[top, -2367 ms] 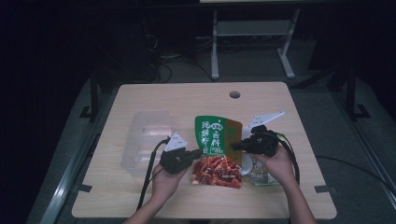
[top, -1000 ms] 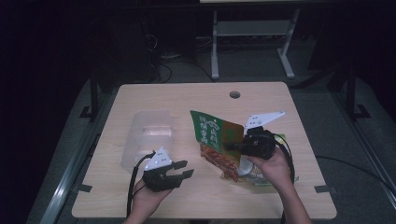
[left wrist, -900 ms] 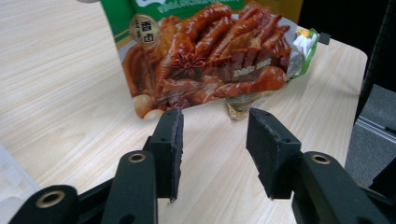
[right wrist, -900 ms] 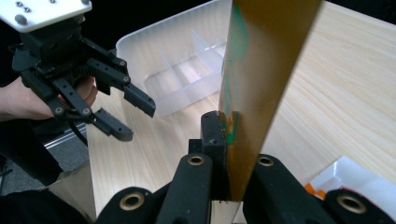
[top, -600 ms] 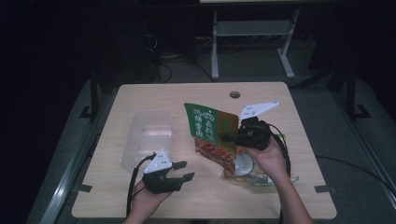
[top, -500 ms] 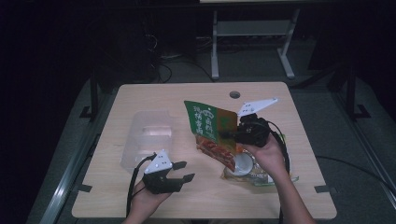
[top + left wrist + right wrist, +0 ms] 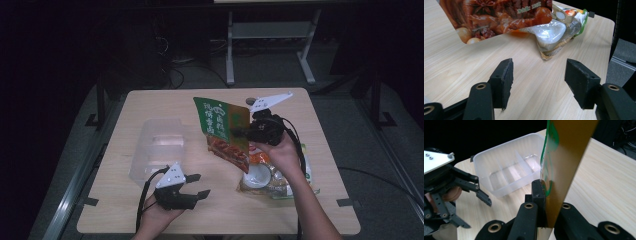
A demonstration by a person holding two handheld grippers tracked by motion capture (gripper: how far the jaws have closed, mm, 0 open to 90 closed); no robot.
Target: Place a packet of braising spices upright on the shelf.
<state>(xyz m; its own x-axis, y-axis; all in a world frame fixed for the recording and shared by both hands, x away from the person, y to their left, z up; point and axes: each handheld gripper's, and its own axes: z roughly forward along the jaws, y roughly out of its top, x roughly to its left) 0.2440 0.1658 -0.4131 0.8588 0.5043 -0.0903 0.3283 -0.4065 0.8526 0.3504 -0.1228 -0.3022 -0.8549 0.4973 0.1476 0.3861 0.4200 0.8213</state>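
Note:
My right gripper (image 7: 239, 132) is shut on the edge of a green and orange snack pouch (image 7: 222, 130) and holds it upright above the table's middle. In the right gripper view the pouch (image 7: 564, 157) stands edge-on, pinched between the jaws (image 7: 546, 192). My left gripper (image 7: 197, 185) rests near the front edge, apart from the pouch. Its jaws have just been opening and nothing is between them (image 7: 537, 72). The pouch's printed lower end (image 7: 499, 17) hangs ahead of it.
A clear plastic compartment box (image 7: 160, 147) stands at the table's left, also in the right gripper view (image 7: 509, 167). A see-through bag of food (image 7: 270, 177) lies under my right forearm, and in the left gripper view (image 7: 554, 32). A shelf frame stands beyond the table.
The left gripper let go of the pouch, drew back to the front edge and spread its jaws wider. The right gripper raised the pouch up and toward the back of the table.

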